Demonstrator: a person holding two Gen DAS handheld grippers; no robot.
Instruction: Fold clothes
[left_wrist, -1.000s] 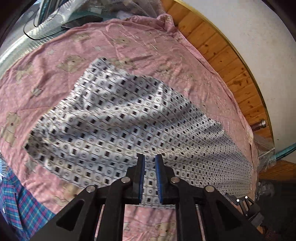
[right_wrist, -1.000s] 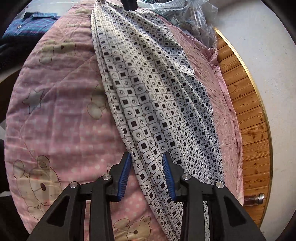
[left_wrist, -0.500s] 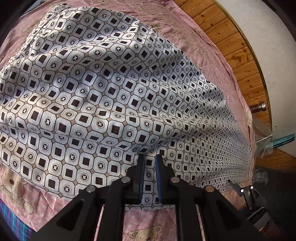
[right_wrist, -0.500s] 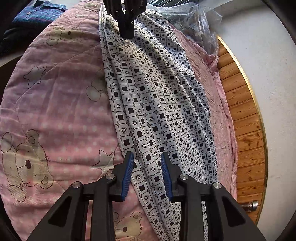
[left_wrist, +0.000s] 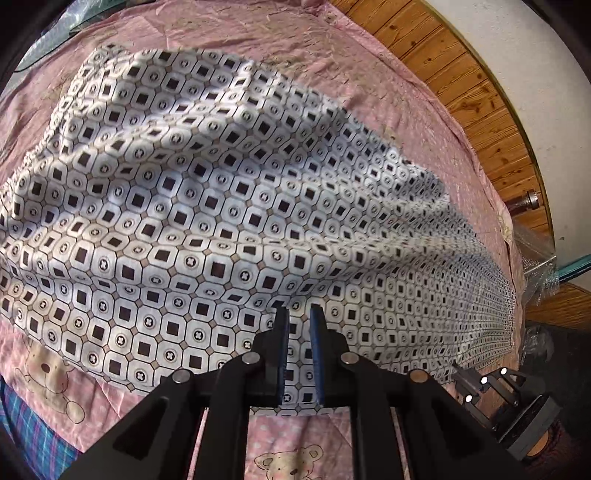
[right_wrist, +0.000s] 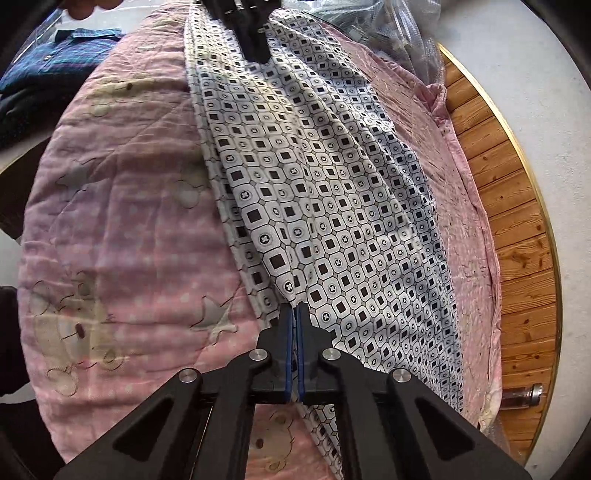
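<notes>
Both grippers, left (left_wrist: 297, 314) and right (right_wrist: 295, 310), pinch the patterned cloth (right_wrist: 314, 192) along its near edge. Judged mid-fold: next, carry that edge across evenly.

No legible txt, labels, brands or nos. anywhere in view.

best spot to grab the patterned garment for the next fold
By the near hem of the white geometric-print garment, from the quilt's near side: it lies flat on the pink bear-print quilt, where the left gripper and right gripper already pinch it.
</notes>
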